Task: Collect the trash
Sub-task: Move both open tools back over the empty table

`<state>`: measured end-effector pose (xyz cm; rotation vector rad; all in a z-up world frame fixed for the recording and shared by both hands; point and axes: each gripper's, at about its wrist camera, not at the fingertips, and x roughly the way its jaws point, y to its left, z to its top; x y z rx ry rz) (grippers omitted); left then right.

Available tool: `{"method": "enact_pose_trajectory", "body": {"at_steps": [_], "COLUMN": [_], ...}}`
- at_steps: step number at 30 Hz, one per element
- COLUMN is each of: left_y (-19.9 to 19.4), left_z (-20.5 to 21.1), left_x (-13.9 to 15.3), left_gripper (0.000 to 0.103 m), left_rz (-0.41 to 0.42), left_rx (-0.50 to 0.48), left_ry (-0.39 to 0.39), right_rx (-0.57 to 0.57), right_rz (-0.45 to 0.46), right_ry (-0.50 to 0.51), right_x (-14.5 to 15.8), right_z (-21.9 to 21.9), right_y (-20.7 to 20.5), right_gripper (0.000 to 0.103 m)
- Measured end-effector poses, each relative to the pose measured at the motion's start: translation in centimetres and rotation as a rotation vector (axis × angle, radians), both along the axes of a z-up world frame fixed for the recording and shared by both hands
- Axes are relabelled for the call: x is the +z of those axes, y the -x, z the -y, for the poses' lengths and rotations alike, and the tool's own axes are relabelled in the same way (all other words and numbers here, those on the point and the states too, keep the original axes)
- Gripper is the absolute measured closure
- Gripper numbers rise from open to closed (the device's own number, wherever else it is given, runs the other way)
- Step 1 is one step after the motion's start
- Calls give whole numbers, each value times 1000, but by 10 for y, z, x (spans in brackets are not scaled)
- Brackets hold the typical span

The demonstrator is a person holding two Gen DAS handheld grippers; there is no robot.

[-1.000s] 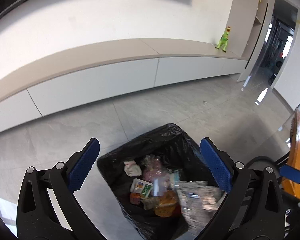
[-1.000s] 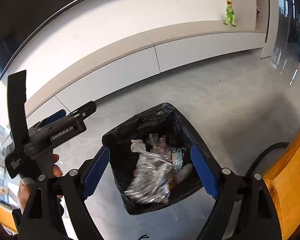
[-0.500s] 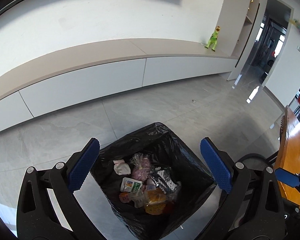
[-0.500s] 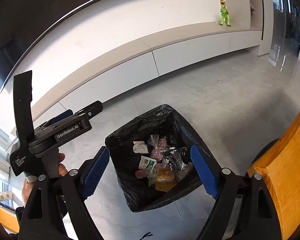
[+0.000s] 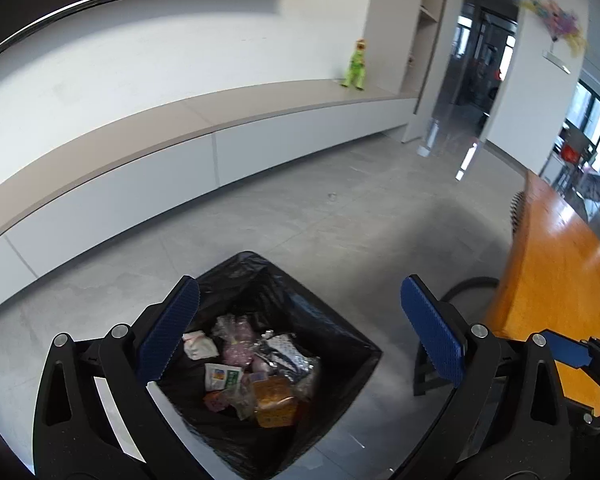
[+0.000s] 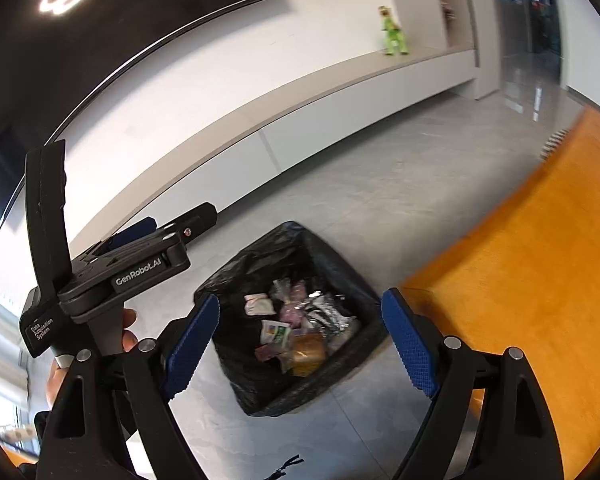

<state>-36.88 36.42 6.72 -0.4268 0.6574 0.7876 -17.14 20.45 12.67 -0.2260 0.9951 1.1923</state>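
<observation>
Gaping blue-ribbed claws [image 5: 300, 334] over crinkly black bin liner [image 5: 340, 344].

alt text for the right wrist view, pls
Looking down between the open blue-padded fingers of the right gripper at a black-lined trash bin on grey tile, filled with wrappers and crumpled paper. The left gripper, hand-held, hangs at left; an orange wooden table fills the right.

A green toy dinosaur [image 5: 354, 65] stood on a long low cabinet [image 5: 204, 136]; an orange wooden table [image 6: 540, 248] sat right of the grey floor [image 5: 300, 216].
</observation>
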Motion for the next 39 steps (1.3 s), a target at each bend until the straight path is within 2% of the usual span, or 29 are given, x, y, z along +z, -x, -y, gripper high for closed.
{"method": "enact_pose_trajectory", "body": {"at_steps": [13,26,39], "left_y": [-92,-187,-288], "left_z": [86,186,282], "left_x": [3,-10,-17], "left_gripper": [6,6,6], "left_rz": [4,-54,-62], "left_rx": [-255,-515,-722], "left_ry": [11,25,-23], "right_rx": [-245,-472,-808], "right_rz": [-9,-47,20], "right_ry": [-5,10,100], "right_x": [-8,-31,-55], "right_z": [111,211,315], "right_y": [-67,-115,-177], "right_gripper": [19,19,18]}}
